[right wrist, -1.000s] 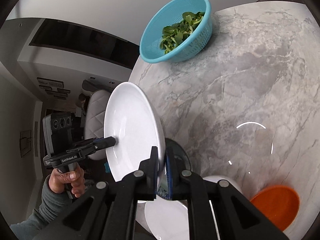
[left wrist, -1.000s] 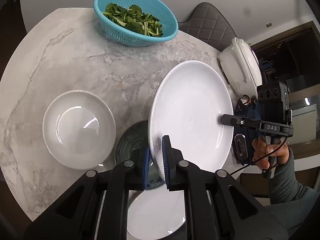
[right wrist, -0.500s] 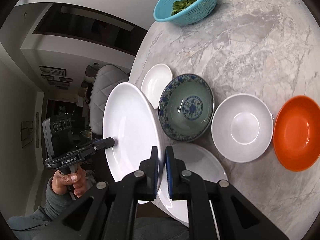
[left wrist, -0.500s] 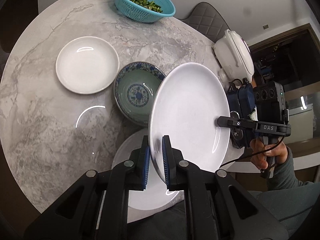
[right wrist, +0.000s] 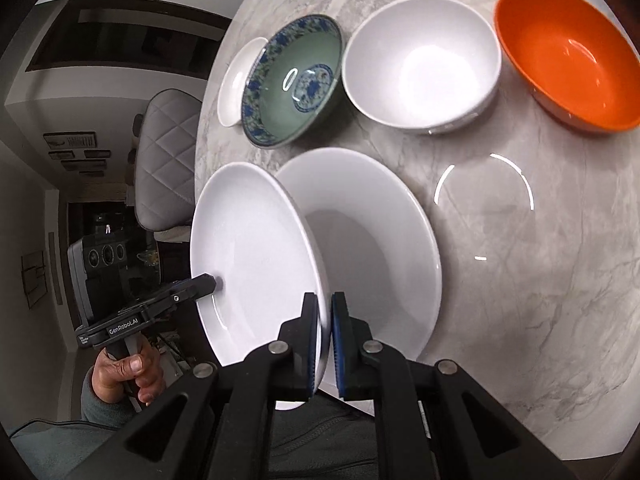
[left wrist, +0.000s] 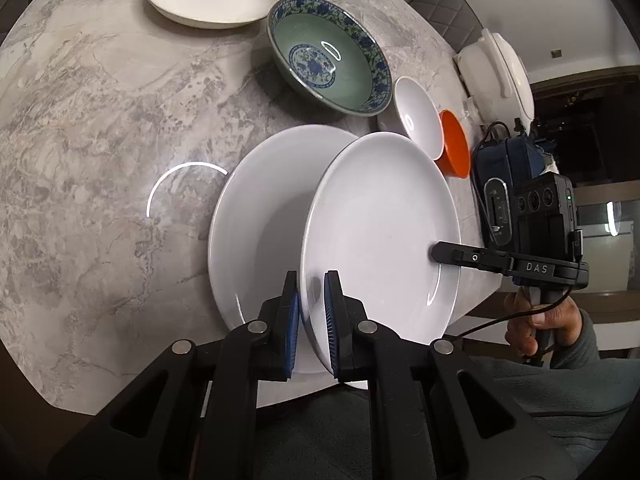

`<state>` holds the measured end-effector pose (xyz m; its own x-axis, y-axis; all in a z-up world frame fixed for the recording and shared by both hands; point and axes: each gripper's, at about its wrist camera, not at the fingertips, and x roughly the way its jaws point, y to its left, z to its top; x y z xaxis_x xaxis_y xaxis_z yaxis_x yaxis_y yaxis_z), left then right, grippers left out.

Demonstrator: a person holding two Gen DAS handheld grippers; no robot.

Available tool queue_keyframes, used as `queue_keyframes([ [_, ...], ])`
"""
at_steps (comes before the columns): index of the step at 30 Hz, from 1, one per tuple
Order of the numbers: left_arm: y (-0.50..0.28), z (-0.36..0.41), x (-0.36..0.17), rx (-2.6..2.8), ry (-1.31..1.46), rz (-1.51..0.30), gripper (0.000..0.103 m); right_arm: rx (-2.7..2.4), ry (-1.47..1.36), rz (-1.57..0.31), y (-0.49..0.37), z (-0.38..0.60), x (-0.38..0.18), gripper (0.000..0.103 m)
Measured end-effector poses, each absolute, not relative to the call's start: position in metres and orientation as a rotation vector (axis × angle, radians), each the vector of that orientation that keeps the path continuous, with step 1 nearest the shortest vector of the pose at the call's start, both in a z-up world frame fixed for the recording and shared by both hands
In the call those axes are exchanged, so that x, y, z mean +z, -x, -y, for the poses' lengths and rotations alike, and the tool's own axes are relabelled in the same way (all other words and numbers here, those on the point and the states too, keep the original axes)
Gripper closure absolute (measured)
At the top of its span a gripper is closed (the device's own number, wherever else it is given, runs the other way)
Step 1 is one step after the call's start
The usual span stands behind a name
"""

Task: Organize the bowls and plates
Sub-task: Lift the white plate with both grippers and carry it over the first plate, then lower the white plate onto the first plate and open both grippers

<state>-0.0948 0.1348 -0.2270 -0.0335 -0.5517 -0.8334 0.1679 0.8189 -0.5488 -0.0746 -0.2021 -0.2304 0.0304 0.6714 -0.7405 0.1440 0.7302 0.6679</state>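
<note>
The big grey table (left wrist: 100, 128) holds 1 white plate (left wrist: 256, 216). Just above it hangs a second plate (left wrist: 380, 216) – tilted. Left hand-held gripper (left wrist: 311, 312) and right hand-held gripper (right wrist: 325, 332) each pinch its rim.

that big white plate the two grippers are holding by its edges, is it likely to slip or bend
The held white plate looks rigid, so it probably won't bend. Its glossy glaze suggests it could slip, since the left gripper and right gripper pinch only thin rim sections. Tilted above the plate on the table, it would likely clatter or chip if dropped.
</note>
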Motion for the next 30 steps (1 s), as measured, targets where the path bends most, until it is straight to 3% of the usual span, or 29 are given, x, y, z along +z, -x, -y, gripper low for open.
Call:
queue_keyframes([
  [13,0.108,-0.122,-0.268,-0.496,0.234,-1.501,0.093,0.425,-0.583,-1.555,0.080,0.188,-0.270,0.094],
  [30,0.084,-0.113,-0.282,-0.457,0.251,-1.512,0.091,0.418,-0.468,-1.543,0.074,0.189,-0.273,0.091],
])
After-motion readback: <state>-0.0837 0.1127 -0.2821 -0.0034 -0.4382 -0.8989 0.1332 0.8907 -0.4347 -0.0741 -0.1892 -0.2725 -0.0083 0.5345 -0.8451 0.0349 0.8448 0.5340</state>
